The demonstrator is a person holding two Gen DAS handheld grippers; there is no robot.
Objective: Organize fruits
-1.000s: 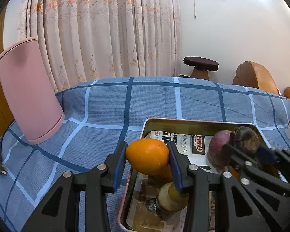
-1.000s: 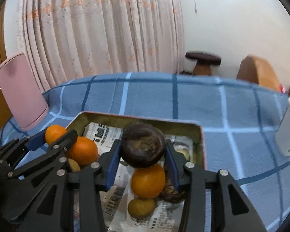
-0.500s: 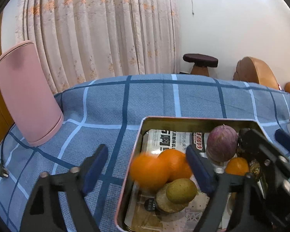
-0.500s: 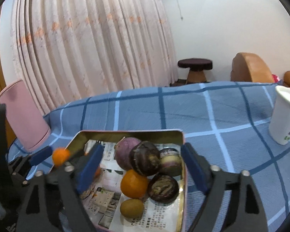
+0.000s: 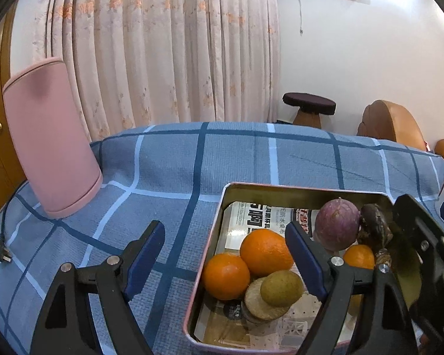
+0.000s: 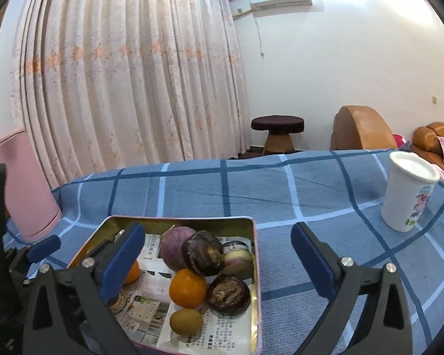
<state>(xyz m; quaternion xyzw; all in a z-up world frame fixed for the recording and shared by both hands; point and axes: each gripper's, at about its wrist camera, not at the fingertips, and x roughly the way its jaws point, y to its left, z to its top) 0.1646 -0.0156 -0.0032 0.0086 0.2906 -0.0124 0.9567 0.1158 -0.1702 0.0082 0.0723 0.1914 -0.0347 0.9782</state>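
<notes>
A metal tray lined with newspaper sits on the blue checked tablecloth; its rim also shows in the right wrist view. In it lie two oranges, a green-brown fruit, a purple fruit and dark wrinkled fruits, plus another orange. My left gripper is open and empty above the tray's left rim. My right gripper is open and empty above the tray's right part.
A tall pink cylinder stands at the left on the cloth, with a black plug near it. A white cup stands at the right. A curtain, a stool and brown seats are behind the table.
Both grippers opened and pulled back. The left one let go of an orange and the right one a dark fruit; both now lie in the tray.
</notes>
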